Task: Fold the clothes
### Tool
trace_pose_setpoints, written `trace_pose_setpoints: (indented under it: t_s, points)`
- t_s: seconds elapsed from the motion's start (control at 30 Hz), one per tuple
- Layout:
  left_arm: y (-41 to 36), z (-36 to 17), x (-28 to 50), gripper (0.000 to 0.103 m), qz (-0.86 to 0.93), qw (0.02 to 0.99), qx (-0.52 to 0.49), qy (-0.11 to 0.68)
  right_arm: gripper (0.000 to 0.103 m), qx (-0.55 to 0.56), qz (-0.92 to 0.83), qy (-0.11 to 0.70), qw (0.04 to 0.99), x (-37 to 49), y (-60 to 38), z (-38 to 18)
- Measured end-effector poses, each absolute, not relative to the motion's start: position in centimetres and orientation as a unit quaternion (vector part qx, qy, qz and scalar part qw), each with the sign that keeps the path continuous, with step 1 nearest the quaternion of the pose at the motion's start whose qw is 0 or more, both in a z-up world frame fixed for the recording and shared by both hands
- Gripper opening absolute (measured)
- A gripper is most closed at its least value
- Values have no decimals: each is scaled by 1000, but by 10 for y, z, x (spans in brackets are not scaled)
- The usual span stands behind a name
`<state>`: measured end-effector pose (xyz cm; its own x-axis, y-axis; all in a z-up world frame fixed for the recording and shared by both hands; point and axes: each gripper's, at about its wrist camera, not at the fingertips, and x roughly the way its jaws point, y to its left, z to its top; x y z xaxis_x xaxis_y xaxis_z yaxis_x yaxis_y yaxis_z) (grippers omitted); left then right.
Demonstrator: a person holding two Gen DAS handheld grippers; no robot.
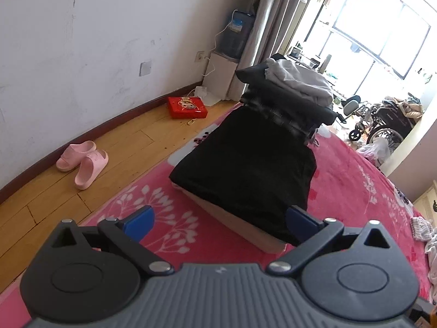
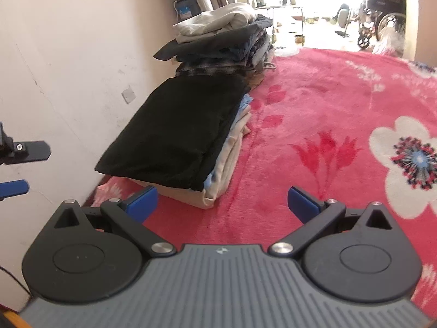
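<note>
On the pink floral blanket [image 2: 341,114], the folded black garment [image 2: 174,134] topped my low stack; both left gripper [image 1: 221,220] and right gripper [image 2: 222,201] stood wide apart, empty; crumpled pale laundry [image 1: 426,235] remained.

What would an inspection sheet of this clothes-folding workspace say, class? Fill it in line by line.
Surface: pink floral blanket on the bed.
Job's things: folded black garment on top of a low stack; taller folded pile behind it.
Clutter: crumpled cloth at the blanket's edge.
Grippers: left gripper and right gripper open, nothing between the fingers.
Cables: white cable at the wall.
Surroundings: pink slippers, red box, wheelchair.
</note>
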<state>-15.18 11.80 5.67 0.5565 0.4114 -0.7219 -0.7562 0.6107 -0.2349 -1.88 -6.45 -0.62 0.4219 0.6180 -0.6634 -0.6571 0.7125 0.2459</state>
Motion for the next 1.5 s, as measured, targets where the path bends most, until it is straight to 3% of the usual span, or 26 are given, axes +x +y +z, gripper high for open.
trace_pose_setpoints:
  t_s: [0.3,1.0,1.5]
  points:
    - [99,48,-134,103,373,814,-228,382,102,-79,373,350,855,-32,-61,6]
    - [74,39,-117,103,428,802,-121,398,102,-139,369,379,837,-49,-49,3]
    - [83,40,-137,103,450,799,-127,377,102,-160,380,372,832,-72,-31,4]
